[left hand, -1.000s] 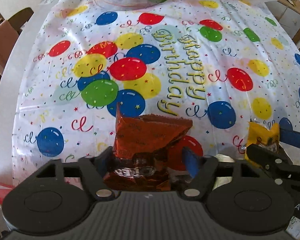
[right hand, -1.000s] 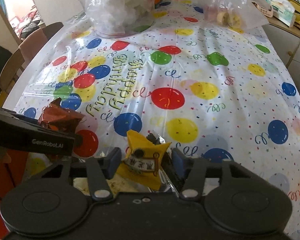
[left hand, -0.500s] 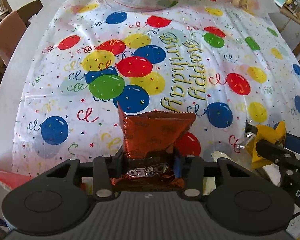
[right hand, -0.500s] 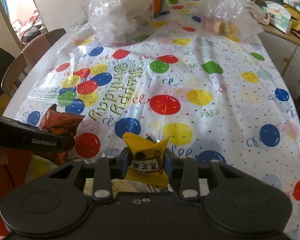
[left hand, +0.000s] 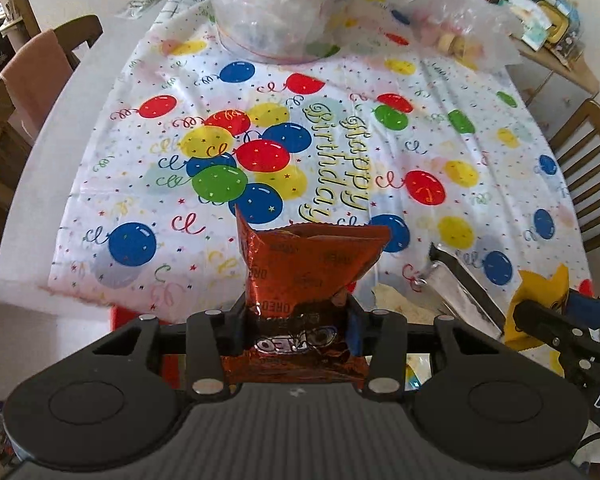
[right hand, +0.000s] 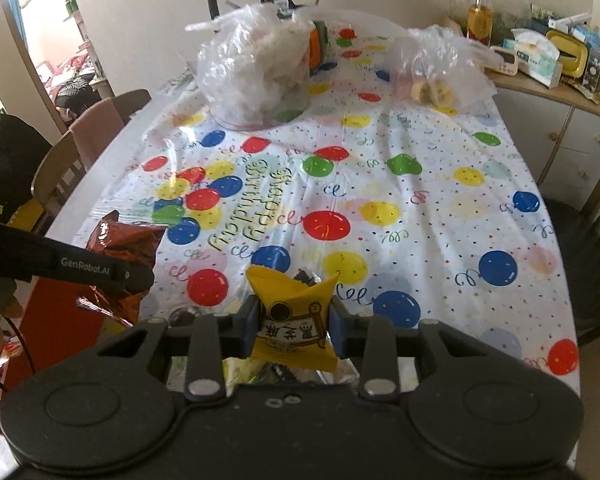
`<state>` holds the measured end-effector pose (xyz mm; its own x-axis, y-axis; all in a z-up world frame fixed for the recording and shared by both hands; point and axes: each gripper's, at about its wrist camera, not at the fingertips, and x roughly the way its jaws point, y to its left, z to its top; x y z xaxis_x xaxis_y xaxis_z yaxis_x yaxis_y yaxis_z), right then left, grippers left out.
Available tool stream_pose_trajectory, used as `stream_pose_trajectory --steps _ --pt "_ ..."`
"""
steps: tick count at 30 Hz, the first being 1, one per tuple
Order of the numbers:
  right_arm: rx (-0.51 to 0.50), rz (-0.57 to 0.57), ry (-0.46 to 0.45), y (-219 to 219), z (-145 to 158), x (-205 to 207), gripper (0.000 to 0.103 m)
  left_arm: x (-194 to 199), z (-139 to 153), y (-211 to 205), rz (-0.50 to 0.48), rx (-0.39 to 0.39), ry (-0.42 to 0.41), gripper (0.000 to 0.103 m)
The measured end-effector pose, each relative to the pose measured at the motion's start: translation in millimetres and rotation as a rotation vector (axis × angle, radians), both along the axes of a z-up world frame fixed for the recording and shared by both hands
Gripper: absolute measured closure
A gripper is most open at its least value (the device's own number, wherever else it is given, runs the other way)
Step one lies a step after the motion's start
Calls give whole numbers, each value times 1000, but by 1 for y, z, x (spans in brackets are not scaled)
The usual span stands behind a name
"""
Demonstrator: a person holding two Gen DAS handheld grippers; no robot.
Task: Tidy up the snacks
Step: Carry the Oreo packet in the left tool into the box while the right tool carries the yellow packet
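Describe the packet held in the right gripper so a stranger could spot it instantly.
Start at the balloon-printed birthday tablecloth and come to its near edge, where two grippers each hold a snack. The right gripper clamps a small yellow pillow-shaped packet with a white label. Its neighbour, the shiny reddish-brown foil Oreo bag, is larger and crinkled.

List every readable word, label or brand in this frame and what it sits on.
"OREO": orange-brown snack packet in the left gripper.
"Happy Birthday": balloon tablecloth.
"GenRobot.AI": side of the left gripper, right wrist view.
"DAS", cut off: right gripper, left wrist view.
Yellow snack packet label: characters too blurred to read.
Sideboard boxes: print too small.
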<state>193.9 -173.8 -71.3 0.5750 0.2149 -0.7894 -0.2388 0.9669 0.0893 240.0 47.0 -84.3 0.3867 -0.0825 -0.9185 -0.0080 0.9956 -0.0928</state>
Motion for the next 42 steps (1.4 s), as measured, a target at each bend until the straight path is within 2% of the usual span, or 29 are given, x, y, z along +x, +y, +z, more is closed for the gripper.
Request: stream_pose_trajectory --steps 10,21,29,42 --pt "3 80 -39 20 37 -49 70 -48 41 14 -13 -4 -49 59" --pt "28 160 -74 69 62 -85 70 -98 72 50 -23 -10 -96 59" --pt "50 230 -66 119 60 -100 70 -126 76 93 6 9 -93 59" --pt "26 339 -23 211 36 -118 70 -159 63 186 107 44 -60 59"
